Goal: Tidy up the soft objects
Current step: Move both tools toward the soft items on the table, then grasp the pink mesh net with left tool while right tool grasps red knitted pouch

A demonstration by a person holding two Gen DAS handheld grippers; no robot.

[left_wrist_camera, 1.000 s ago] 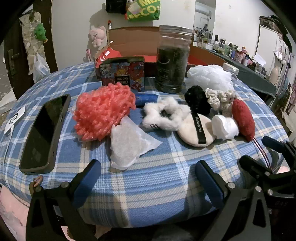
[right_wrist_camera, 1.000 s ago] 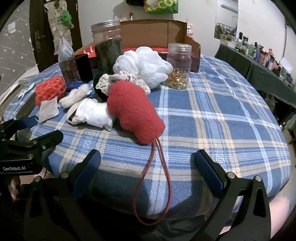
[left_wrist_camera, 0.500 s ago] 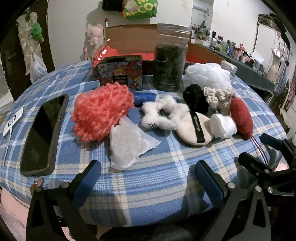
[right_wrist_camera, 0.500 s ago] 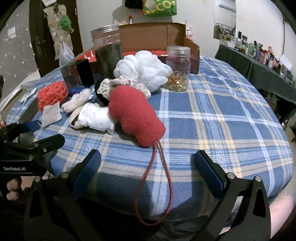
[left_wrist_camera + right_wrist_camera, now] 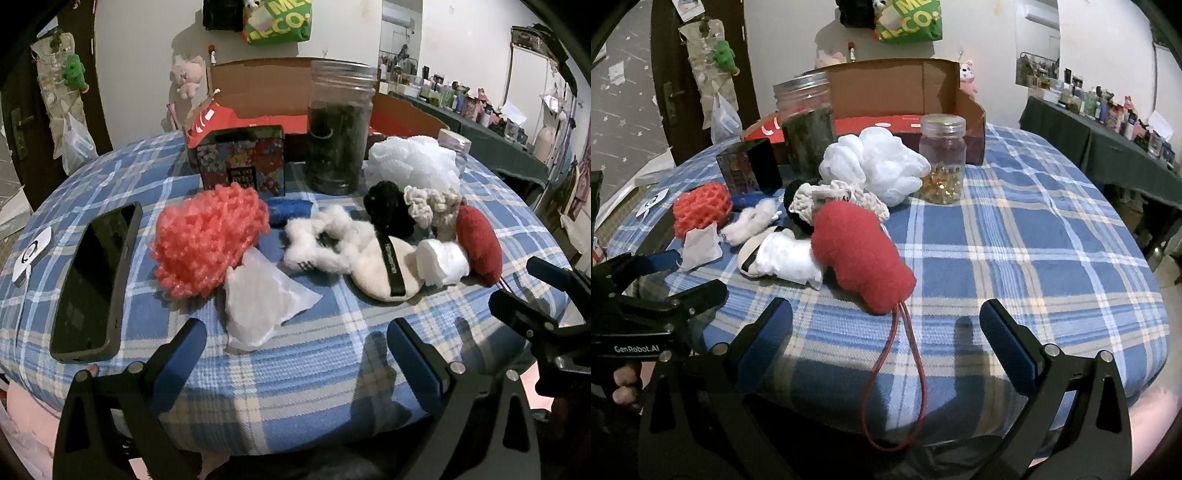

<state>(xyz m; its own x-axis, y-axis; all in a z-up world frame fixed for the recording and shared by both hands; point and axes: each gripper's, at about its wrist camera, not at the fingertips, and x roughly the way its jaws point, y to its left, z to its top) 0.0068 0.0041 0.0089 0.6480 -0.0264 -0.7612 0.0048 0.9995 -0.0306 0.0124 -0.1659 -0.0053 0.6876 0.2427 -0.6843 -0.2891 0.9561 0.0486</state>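
Observation:
Soft items lie in a row on the blue plaid table [image 5: 303,373]: a coral mesh puff [image 5: 207,240], a white foam wrap [image 5: 262,299], a white fluffy scrunchie [image 5: 321,240], a cream pad with a black strap [image 5: 388,266], a black scrunchie [image 5: 388,206], a white cloth wad [image 5: 443,262], a red felt pouch [image 5: 860,254] with a red cord loop [image 5: 897,387], and a white bath pouf [image 5: 879,166]. My left gripper [image 5: 295,354] stands open at the near edge before the foam wrap. In front of the red pouch, my right gripper [image 5: 886,332] is open around the cord.
A black phone [image 5: 96,280] lies at the left. A patterned tin [image 5: 243,162], a tall dark-filled jar [image 5: 340,129], a small jar of gold pieces [image 5: 942,162] and an open cardboard box [image 5: 905,96] stand behind the soft items. Bare cloth spreads right of the red pouch.
Both grippers have edged slightly forward toward the table; the objects appear a little nearer. Nothing on the table has moved.

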